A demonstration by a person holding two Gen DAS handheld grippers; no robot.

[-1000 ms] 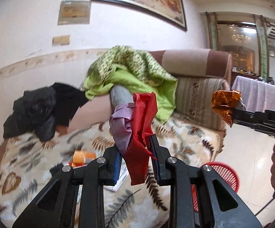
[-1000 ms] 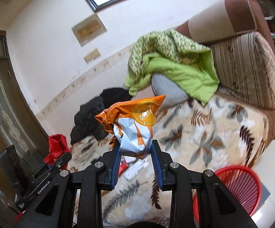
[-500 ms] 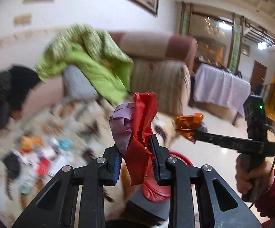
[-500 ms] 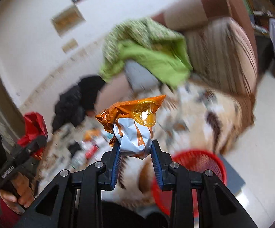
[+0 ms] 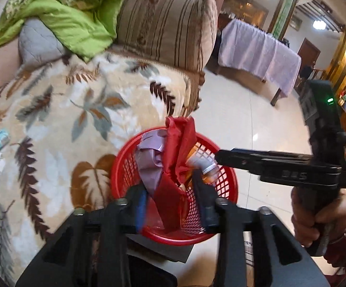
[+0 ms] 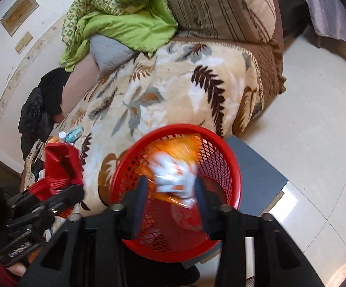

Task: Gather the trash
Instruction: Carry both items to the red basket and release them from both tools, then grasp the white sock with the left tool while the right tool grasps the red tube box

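You have both grippers over the red basket (image 6: 230, 157) at lower centre for disposal: the left gripper (image 5: 170, 198) fingers look parted around the red wrapper (image 5: 180, 143); the right gripper (image 6: 170, 191) fingers stand open, its blurred orange packet (image 6: 173, 174) dropping in.

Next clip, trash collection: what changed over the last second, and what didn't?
Both tongs swung from the sofa down over the red basket. The right tongs have opened, and the orange snack bag, blurred, is dropping into the basket. The left tongs have spread slightly, but the red and purple wrappers still sit between them. Green blanket and the sofa's remaining litter are unchanged.
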